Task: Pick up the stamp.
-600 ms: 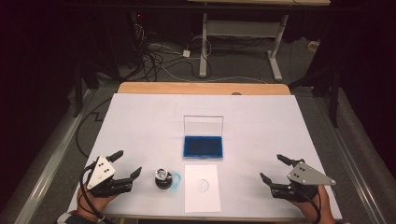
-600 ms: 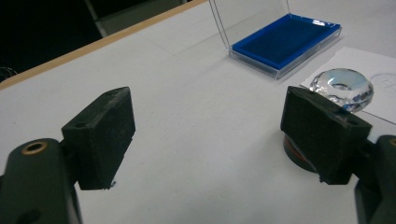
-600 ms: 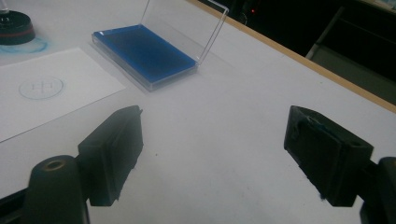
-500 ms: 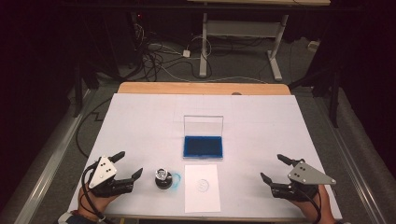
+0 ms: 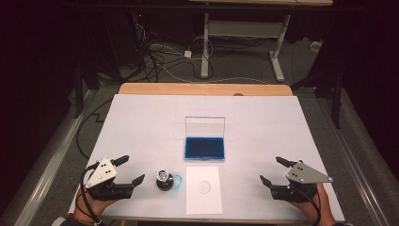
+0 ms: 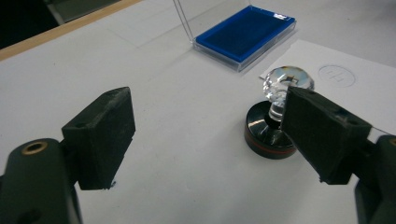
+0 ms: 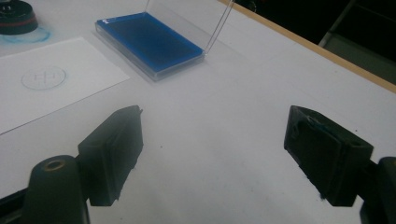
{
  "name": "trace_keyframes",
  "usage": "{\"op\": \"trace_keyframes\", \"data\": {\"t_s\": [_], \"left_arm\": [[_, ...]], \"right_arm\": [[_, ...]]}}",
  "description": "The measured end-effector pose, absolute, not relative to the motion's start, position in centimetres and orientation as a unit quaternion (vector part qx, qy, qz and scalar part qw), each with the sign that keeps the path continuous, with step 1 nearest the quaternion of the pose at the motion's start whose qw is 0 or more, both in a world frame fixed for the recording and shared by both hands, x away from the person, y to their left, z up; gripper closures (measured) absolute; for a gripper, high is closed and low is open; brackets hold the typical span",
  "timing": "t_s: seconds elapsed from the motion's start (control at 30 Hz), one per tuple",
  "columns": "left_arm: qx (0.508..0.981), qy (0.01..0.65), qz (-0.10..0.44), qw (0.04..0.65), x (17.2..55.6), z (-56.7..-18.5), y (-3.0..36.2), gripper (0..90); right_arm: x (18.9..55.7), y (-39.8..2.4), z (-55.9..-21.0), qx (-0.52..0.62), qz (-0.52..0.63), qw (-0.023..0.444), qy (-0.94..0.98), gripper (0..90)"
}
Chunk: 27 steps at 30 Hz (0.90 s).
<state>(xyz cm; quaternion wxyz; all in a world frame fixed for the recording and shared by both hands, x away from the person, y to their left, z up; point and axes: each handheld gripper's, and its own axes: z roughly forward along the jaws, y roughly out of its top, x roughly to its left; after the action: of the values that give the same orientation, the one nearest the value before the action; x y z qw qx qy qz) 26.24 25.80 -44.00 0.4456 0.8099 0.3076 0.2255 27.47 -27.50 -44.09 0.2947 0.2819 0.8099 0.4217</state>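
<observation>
**Stamp stands just off the left fingers**

Stamp (image 5: 163, 179), one, crystal-knobbed on a black base, stands on the table (image 5: 141, 122) just right of the left gripper (image 5: 129, 170), whose fingers gape empty. One paper sheet (image 5: 203, 189) lies beside it; one open blue ink pad (image 5: 204, 147) sits farther back. Right gripper (image 5: 274, 171), well apart, also wide open, empty.

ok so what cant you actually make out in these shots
- Stamp: in the left gripper view the right-hand jaw covers part of its clear knob and black base.
- Stamp in the right gripper view: cut off by the top-left edge.
- Round mark on the paper: too small to read in the high view.
- Forearms: cut off by the high view's bottom edge.
</observation>
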Motion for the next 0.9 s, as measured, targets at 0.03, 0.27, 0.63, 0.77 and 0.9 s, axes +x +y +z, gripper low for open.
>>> {"op": "trace_keyframes", "data": {"t_s": [0.03, 0.27, 0.63, 0.77, 0.9], "left_arm": [[0.813, 0.304, 0.224, 0.444, 26.2, -43.7, 25.7, 16.9], [0.823, 0.299, 0.233, 0.423, 25.9, -42.9, 25.1, 16.9], [0.843, 0.285, 0.211, 0.404, 26.0, -42.8, 23.4, 16.9], [0.857, 0.274, 0.193, 0.392, 26.1, -42.9, 22.5, 16.9], [0.872, 0.265, 0.17, 0.375, 26.3, -42.9, 21.5, 16.9]], "right_arm": [[27.5, -27.4, -44.2, 0.282, 0.42, 0.293, 0.811, 19.5], [27.7, -27.3, -44.4, 0.278, 0.414, 0.288, 0.817, 19.5], [27.4, -27.3, -44.2, 0.275, 0.416, 0.306, 0.811, 19.8], [27.5, -27.3, -44.3, 0.276, 0.413, 0.303, 0.814, 20.3], [27.4, -27.1, -44.4, 0.274, 0.41, 0.305, 0.815, 20.3]]}}
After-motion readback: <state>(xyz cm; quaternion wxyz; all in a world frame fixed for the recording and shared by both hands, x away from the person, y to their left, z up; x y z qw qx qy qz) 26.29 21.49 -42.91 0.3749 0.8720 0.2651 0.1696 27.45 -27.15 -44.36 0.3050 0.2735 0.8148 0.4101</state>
